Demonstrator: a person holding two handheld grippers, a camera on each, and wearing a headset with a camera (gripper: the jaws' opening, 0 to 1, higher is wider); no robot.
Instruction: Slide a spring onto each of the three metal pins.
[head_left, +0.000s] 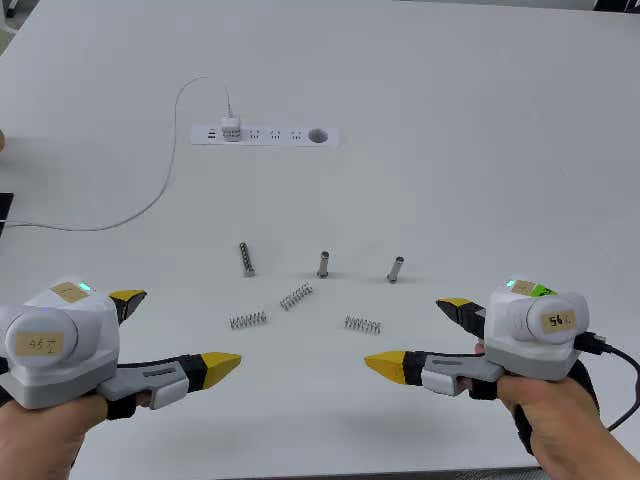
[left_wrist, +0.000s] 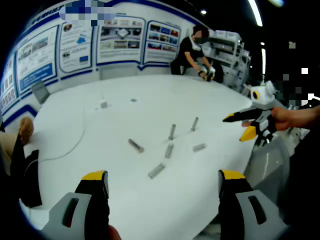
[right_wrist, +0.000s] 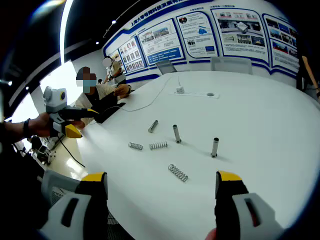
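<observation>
Three metal pins stand in a row on the white table: the left pin (head_left: 246, 259) lies tipped over, while the middle pin (head_left: 323, 264) and the right pin (head_left: 396, 269) are upright. Three springs lie just in front of them: a left spring (head_left: 248, 320), a middle spring (head_left: 296, 296) and a right spring (head_left: 363, 324). My left gripper (head_left: 180, 330) hovers open at the near left and holds nothing. At the near right, my right gripper (head_left: 415, 333) is open too. In the left gripper view the pins (left_wrist: 172, 132) and springs (left_wrist: 156, 170) lie ahead of the jaws; the right gripper view shows its nearest spring (right_wrist: 177, 172).
A white power strip (head_left: 264, 135) with a plugged-in charger (head_left: 230, 127) lies at the back, and its cable (head_left: 150, 200) trails left. A person (right_wrist: 95, 92) sits at the table's far side, and another person (left_wrist: 192, 52) works at a further bench. The table's near edge runs just below my hands.
</observation>
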